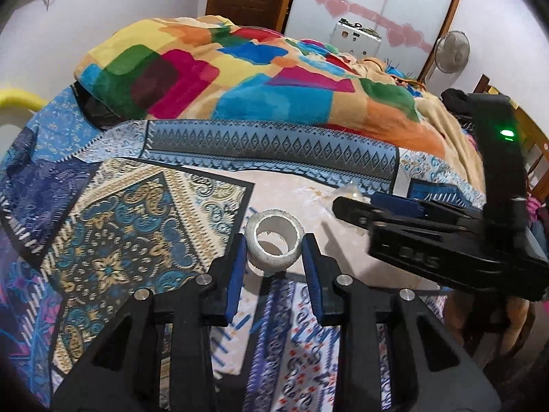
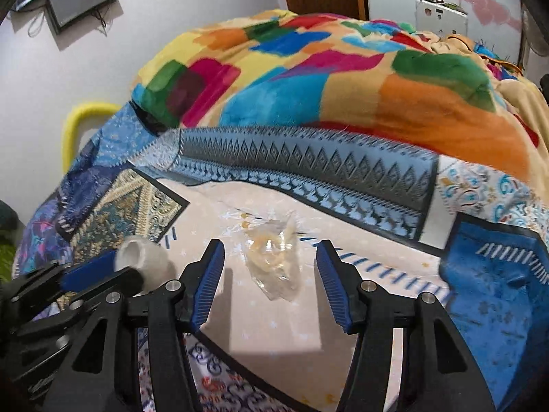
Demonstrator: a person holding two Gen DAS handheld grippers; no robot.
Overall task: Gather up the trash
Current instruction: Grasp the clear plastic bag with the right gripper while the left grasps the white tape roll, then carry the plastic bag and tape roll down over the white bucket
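Blue fingers point(image 1: 236, 274) of the left gripper point(image 1: 274, 257) are closed on a tape roll point(image 1: 274, 240); the right gripper point(image 2: 271, 285) is held open around a plastic wrapper point(image 2: 274, 264), which could be pushed aside.

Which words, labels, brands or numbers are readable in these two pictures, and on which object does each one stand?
No text can be read with certainty.
Right gripper: raised characters on its black body, too blurred to read.
Tape roll: no print visible.
Clear plastic wrapper: no print legible.
White box at the far wall: marks too small to read.
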